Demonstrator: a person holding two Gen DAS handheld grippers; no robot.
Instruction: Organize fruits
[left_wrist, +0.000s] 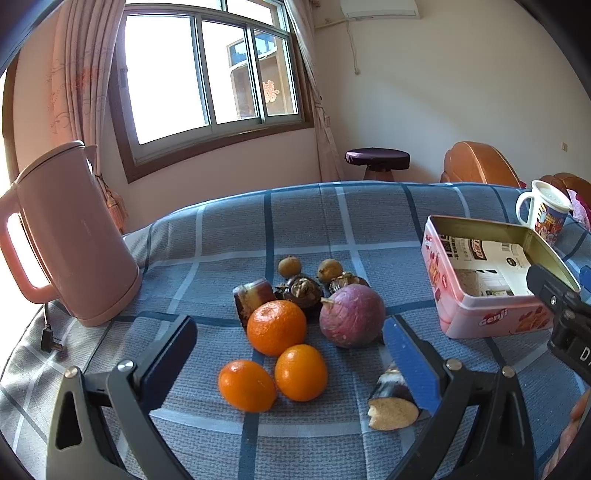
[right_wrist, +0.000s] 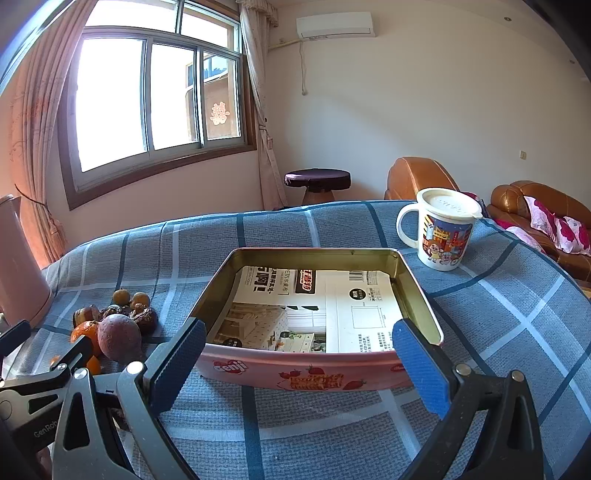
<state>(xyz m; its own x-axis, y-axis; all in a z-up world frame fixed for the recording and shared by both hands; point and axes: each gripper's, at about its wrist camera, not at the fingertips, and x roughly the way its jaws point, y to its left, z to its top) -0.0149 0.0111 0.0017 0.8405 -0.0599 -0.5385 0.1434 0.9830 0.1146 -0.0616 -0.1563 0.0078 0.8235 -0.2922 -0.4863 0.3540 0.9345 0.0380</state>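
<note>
Three oranges (left_wrist: 276, 326) are seen clustered with darker fruits on the checked tabletop (left_wrist: 229, 229), between the spread fingers of the left claw (left_wrist: 291, 354). The right claw (right_wrist: 299, 354), likewise spread and empty, is held before the open pink tin (right_wrist: 314, 376).

both low views share the pink tin (left_wrist: 480, 317).
</note>
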